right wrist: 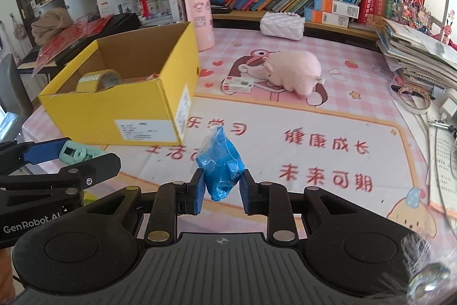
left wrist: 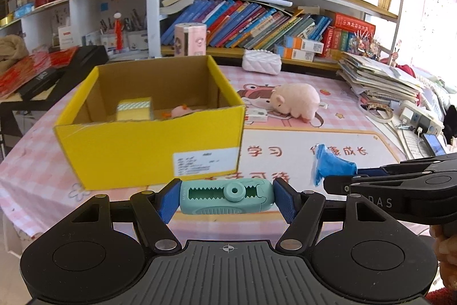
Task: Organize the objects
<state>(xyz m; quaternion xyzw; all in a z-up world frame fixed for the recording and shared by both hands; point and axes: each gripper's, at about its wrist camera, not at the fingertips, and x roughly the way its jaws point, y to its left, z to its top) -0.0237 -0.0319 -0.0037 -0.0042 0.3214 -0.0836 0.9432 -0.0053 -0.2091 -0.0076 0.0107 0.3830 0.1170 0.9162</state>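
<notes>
On the pink mat (right wrist: 328, 116), my left gripper (left wrist: 227, 197) clamps a green sharpener (left wrist: 227, 195), right gripper (right wrist: 221, 187) pinches a blue bag (right wrist: 221, 162); yellow box (right wrist: 114, 116) holds tape (right wrist: 98, 80), plush pig (right wrist: 294, 70) left.

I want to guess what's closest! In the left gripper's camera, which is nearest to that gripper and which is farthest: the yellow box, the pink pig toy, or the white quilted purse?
1. Yellow box, just ahead, left.
2. Pink pig toy, mid-table, right.
3. White quilted purse, back by the bookshelf.
</notes>
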